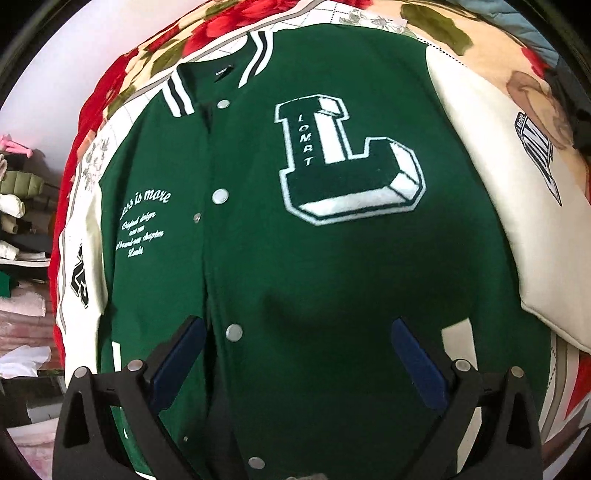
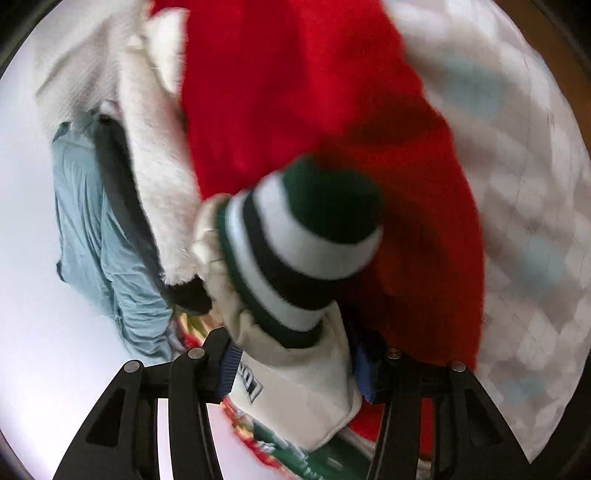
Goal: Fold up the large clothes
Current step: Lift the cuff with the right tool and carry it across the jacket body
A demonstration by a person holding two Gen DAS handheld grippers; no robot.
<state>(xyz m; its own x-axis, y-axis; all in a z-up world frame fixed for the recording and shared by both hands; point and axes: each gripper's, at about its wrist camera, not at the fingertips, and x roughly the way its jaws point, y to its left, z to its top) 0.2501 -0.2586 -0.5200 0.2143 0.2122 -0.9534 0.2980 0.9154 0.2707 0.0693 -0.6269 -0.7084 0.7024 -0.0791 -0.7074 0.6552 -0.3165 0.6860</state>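
Note:
A green varsity jacket [image 1: 295, 258] with cream sleeves and a big white "L" patch [image 1: 347, 162] lies face up and snapped shut on a bed. My left gripper [image 1: 295, 332] hovers open over its lower front, blue pads wide apart, holding nothing. My right gripper [image 2: 295, 365] is shut on the jacket's cream sleeve [image 2: 295, 373] just below its green-and-white striped cuff [image 2: 299, 243], which sticks up and forward beyond the fingers. The right view is blurred by motion.
A red floral blanket [image 1: 229, 22] covers the bed under the jacket. Piled clothes [image 1: 18, 206] sit at the left. In the right wrist view there is red fabric [image 2: 295, 92], a white fluffy garment [image 2: 147, 147], pale blue fabric [image 2: 92, 206] and a checked quilt [image 2: 524, 184].

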